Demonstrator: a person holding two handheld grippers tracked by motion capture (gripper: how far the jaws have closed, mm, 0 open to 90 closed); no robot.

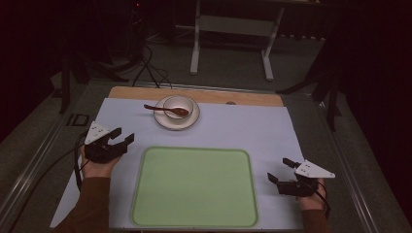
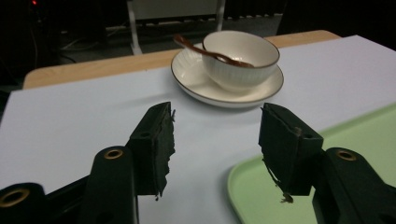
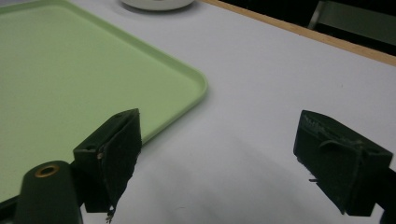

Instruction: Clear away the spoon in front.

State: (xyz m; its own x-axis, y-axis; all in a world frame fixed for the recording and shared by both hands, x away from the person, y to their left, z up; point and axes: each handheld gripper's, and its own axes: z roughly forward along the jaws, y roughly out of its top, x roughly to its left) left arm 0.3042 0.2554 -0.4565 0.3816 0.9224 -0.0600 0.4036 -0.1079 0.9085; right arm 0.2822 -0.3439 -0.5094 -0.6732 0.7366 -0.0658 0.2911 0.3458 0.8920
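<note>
Both claws, left [image 1: 122, 137] and right [image 1: 281, 171], spread, foam-like pads [image 2: 164, 140] frayed; ribbed bowl [image 2: 240, 58] glossy.

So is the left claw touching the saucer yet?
Apart. The left gripper view shows the left claw open, with a strip of bare white table cover between its tips and the saucer; the high view agrees.

Dim overall; frame corners in the high view fall to near black (strong vignetting). White table cover [image 1: 243, 126] evenly lit from above, soft shadows. Gripper views slightly soft, grainy.
</note>
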